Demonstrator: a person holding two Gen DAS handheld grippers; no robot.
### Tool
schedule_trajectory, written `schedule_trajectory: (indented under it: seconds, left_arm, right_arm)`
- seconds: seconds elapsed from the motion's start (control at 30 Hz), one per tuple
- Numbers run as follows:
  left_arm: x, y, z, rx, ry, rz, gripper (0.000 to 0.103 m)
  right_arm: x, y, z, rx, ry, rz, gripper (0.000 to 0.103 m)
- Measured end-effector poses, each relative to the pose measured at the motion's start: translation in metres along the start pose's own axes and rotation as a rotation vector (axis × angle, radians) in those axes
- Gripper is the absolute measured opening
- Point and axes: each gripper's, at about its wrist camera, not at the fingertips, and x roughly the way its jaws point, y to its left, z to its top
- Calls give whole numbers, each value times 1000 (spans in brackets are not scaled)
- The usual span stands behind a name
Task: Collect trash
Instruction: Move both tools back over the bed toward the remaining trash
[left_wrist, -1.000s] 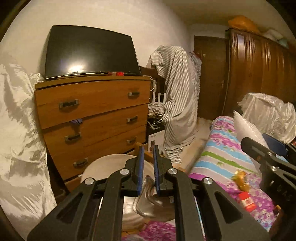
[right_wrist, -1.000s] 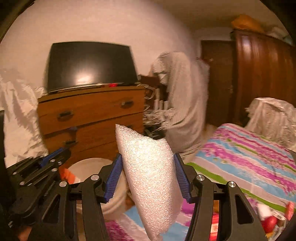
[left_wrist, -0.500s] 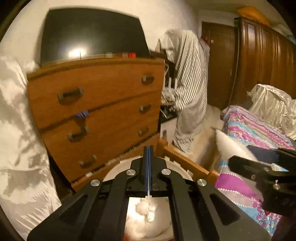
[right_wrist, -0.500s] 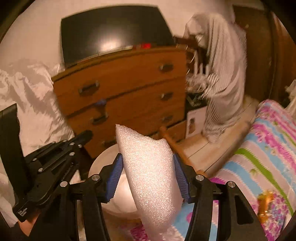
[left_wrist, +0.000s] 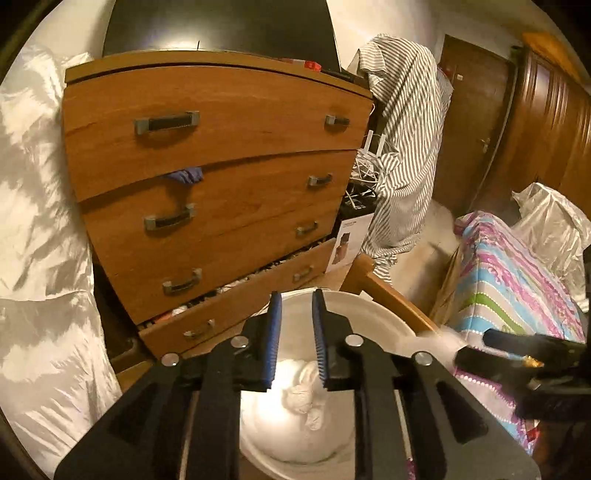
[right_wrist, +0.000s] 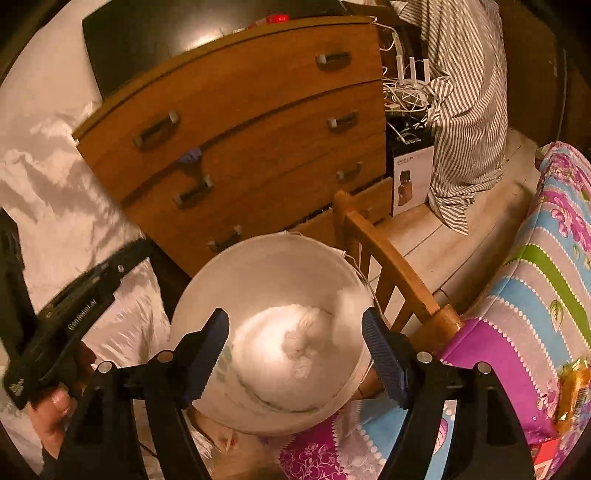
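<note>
Both grippers are hovering above the white bin (right_wrist: 258, 273) beside the wooden dresser (left_wrist: 221, 155). The right gripper (right_wrist: 295, 354) is spreading its jaws, with nothing pressed between the pads; a pale blurred piece, possibly the foam scrap (right_wrist: 347, 310), is showing inside the bin near its right wall. The left gripper (left_wrist: 295, 343) is parting its jaws slightly and gripping nothing. Crumpled white paper (right_wrist: 291, 343) is lying at the bin's bottom
</note>
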Motion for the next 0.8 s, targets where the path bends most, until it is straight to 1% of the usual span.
schedule_trajectory:
  seconds: [0.03,0.07,0.13,0.23,0.3,0.33,0.37,0.43,0.57,0.63,0.7,0.77,0.8]
  left_arm:
    - [-1,-2,0,7,2,-3,18]
    - [-5,-5,-1,17,-1,-7,24]
    - [-10,-12,-4,24,-7,-26,32]
    - [-15,-21,-8,23,-8,-54,35]
    - [-18,-29,-10,37,-11,-59,38]
    - [-21,-33,-12,43,-13,-64,42]
    - [-24,-40,-14,52,-14,-79,47]
    - [-28,-52,-19,67,-15,-101,50]
    - [-30,-98,-39,132,12,-178,55]
    - [-32,-126,-54,176,29,-222,57]
    - [-33,-159,-73,231,54,-281,60]
    - [-35,-197,-98,310,84,-334,63]
    - [-37,-212,-108,340,100,-355,63]
  right_arm:
    - [-7,-3,0,6,-16,12,75]
    - [-13,-6,-3,12,-27,22,75]
    - [-30,-19,-12,40,-37,52,75]
    - [-57,-35,-26,42,-68,51,75]
    - [-82,-48,-40,50,-100,49,75]
    - [-93,-54,-47,54,-114,50,75]
    - [-109,-64,-59,61,-137,57,76]
    - [-136,-83,-83,77,-172,63,77]
    - [-191,-125,-150,101,-245,6,82]
    - [-223,-152,-197,129,-285,-67,83]
    - [-243,-172,-234,151,-305,-111,83]
    - [-273,-199,-281,197,-327,-186,84]
    - [-282,-207,-296,210,-331,-208,84]
